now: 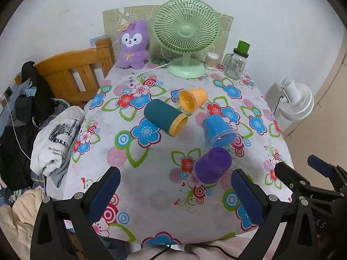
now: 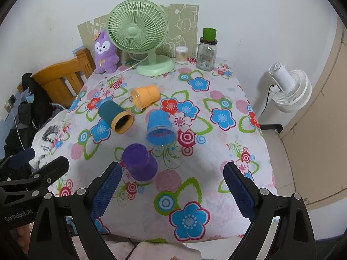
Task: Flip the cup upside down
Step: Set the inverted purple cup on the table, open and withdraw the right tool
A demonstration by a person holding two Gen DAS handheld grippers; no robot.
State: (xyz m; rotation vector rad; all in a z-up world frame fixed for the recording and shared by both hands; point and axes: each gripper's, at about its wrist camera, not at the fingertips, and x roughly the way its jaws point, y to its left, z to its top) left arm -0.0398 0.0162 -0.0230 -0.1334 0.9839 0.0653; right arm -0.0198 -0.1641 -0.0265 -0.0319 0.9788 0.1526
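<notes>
With both tools, left [image 1: 175,195] and right [image 2: 172,189], held wide open and empty, only the purple cup [image 2: 139,162] just ahead looks flipped; three cups beyond lie sideways.

Both wrist cameras look down from the near edge across the desk [image 1: 151,169], side by side, sharing cups and green fan [image 2: 138,34]

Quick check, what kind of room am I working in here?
Likely a bedroom at home: a wooden headboard and piled clothes sit beside the floral-clothed table, with a plush toy and desk fan on it.
</notes>
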